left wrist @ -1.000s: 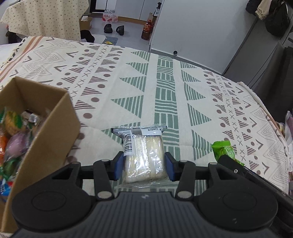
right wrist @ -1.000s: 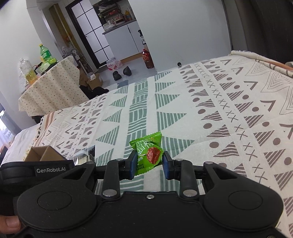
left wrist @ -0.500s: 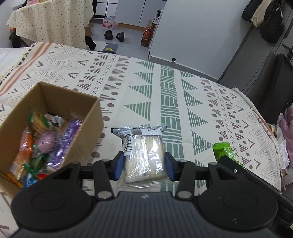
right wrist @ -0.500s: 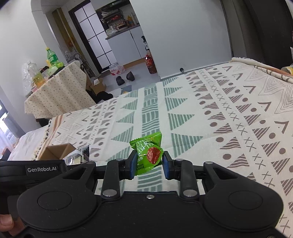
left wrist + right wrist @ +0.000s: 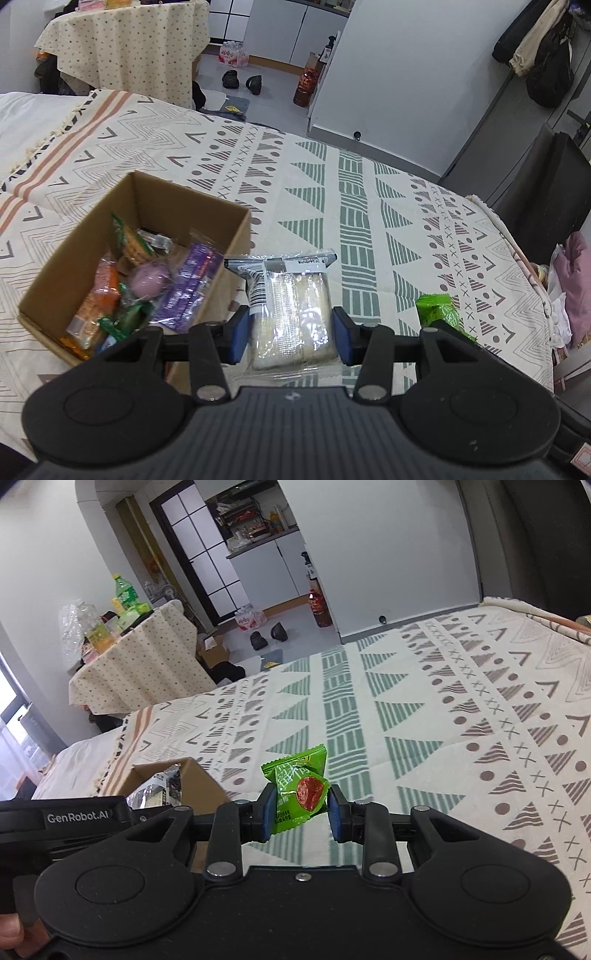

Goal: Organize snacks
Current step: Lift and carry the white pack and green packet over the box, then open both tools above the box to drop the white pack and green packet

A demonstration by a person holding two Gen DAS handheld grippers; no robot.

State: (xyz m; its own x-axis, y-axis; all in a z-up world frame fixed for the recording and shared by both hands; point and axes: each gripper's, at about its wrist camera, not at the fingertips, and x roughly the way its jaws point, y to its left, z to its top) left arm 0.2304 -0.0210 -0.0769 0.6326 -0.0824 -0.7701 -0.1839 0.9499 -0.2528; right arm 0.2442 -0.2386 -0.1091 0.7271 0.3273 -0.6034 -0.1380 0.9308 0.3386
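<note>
My left gripper (image 5: 290,338) is shut on a clear packet of pale biscuits (image 5: 291,310), held in the air just right of an open cardboard box (image 5: 74,243). The box sits on the patterned bedspread (image 5: 332,192) and holds several colourful snack packets. My right gripper (image 5: 299,818) is shut on a small green candy packet (image 5: 299,790) with a red picture. The same green packet (image 5: 439,310) shows at the right in the left wrist view. The box corner (image 5: 199,779) appears low left in the right wrist view, partly hidden behind the left gripper's body.
A table draped in a dotted cloth (image 5: 140,664) with bottles stands beyond the bed. Shoes (image 5: 242,79) and a red bottle (image 5: 306,83) lie on the floor by a white wall. Dark furniture (image 5: 546,192) stands at the bed's right edge.
Both grippers have risen with their packets still held. In the left wrist view the box has shifted right and its inside has come into full sight.
</note>
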